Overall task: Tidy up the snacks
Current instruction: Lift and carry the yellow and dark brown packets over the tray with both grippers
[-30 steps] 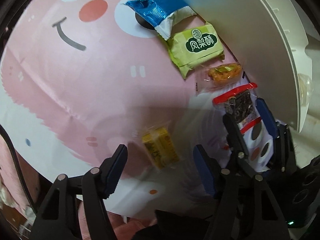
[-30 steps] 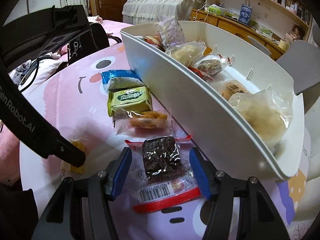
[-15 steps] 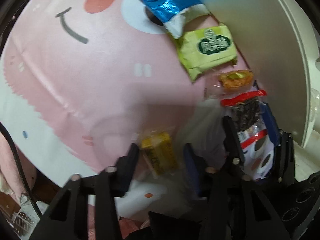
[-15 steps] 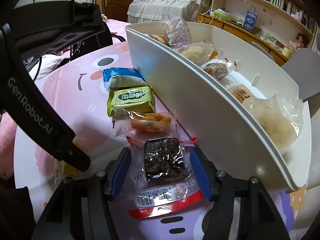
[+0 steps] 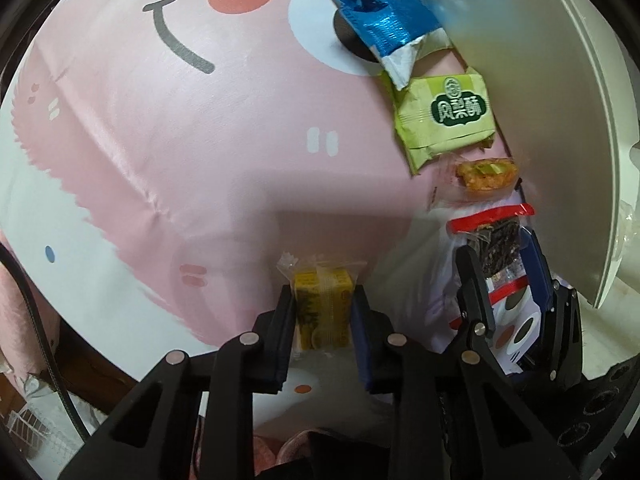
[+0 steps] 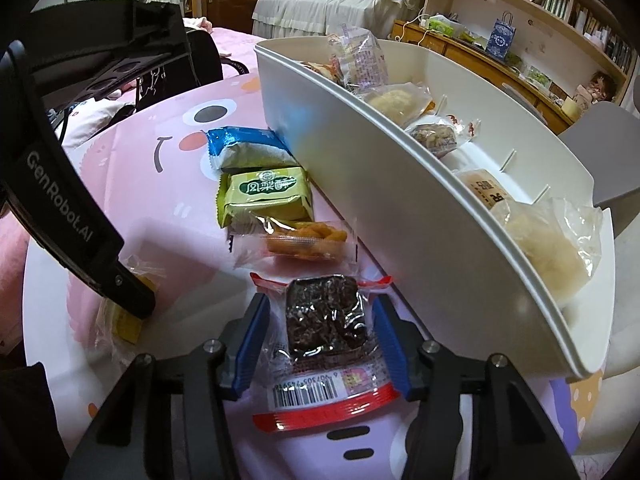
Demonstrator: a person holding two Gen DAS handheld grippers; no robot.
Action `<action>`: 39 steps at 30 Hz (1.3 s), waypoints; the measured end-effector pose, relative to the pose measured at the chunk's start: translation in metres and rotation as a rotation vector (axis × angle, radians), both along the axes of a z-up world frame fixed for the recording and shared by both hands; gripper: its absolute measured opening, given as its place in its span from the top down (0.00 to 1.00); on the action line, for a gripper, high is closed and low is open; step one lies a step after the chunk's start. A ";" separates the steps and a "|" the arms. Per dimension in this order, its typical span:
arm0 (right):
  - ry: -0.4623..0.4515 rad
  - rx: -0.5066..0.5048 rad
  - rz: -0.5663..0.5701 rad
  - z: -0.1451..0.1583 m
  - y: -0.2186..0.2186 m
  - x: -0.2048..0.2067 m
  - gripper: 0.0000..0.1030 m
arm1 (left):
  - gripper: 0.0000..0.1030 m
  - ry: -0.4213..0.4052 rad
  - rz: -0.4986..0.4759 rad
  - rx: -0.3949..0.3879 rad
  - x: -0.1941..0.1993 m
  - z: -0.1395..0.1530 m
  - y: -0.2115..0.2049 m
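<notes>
On the pink cartoon tablecloth (image 5: 168, 128), my left gripper (image 5: 322, 308) is shut on a small yellow wrapped snack (image 5: 323, 296), with a pad tight against each side. In the right wrist view the same snack (image 6: 126, 324) shows under the left finger (image 6: 132, 296). My right gripper (image 6: 322, 316) straddles a dark snack in a clear, red-edged wrapper (image 6: 326, 316). Its jaws are closing; the blue pads stand at the wrapper's edges, clear of the dark block. The left wrist view also shows the right gripper (image 5: 500, 268) over that packet.
A white divided tray (image 6: 440, 208) holding several wrapped snacks runs along the right. Beside its wall lie a blue packet (image 6: 248, 148), a green packet (image 6: 266, 194) and an orange snack in clear wrap (image 6: 306, 236). The tablecloth's edge is close below the left gripper.
The left jaws have come together from wide open onto the yellow snack. The right jaws have narrowed slightly around the dark packet. Neither hand has shifted much.
</notes>
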State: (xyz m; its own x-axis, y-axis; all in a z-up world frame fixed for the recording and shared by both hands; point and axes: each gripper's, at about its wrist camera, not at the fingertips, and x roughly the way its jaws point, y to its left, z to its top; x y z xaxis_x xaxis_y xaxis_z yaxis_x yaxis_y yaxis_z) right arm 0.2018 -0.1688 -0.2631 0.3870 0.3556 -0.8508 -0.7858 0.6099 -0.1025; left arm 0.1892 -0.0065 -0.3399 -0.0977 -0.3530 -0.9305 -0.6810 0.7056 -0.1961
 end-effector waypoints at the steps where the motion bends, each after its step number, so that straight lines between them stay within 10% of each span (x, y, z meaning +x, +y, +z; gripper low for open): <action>1: 0.006 -0.004 -0.005 0.000 0.000 -0.001 0.49 | 0.77 -0.001 -0.001 0.001 -0.001 0.000 0.001; 23: 0.127 0.028 -0.279 0.019 -0.013 -0.013 0.61 | 0.77 -0.129 -0.179 0.019 0.012 0.069 0.026; 24: 0.120 0.036 -0.299 0.021 -0.012 -0.014 0.62 | 0.77 -0.136 -0.191 0.023 0.013 0.072 0.031; 25: 0.123 0.056 -0.299 0.024 -0.011 -0.015 0.94 | 0.77 -0.144 -0.208 0.029 0.016 0.074 0.032; 26: 0.135 0.051 -0.313 0.023 -0.008 -0.014 0.99 | 0.77 -0.150 -0.221 0.035 0.014 0.077 0.031; 39: 0.161 0.076 -0.570 0.025 -0.019 -0.020 0.99 | 0.77 -0.230 -0.398 0.079 0.041 0.113 0.049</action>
